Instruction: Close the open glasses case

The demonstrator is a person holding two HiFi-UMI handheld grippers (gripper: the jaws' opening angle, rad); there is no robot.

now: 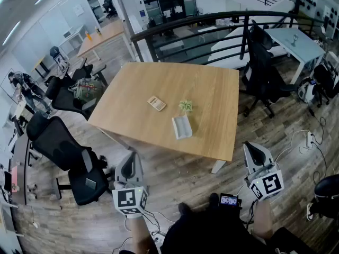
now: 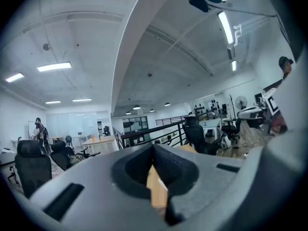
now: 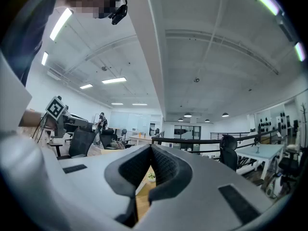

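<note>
The open glasses case (image 1: 181,127), pale grey, lies with its lid up near the front edge of the wooden table (image 1: 143,83). My left gripper (image 1: 130,155) hangs over the floor, short of the table's front left corner. Short of the front right corner, my right gripper (image 1: 250,146) is also over the floor. Neither touches the case. In the left gripper view my left gripper (image 2: 154,148) has its jaws together with nothing held. The right gripper view shows my right gripper (image 3: 151,148) shut and empty as well, with a strip of table seen through the gap below its tips.
A small green plant (image 1: 186,106) stands just behind the case and a tan flat object (image 1: 156,103) lies to its left. Black office chairs (image 1: 63,147) stand left of the table, another chair (image 1: 262,73) to its right. A black railing (image 1: 212,30) runs behind.
</note>
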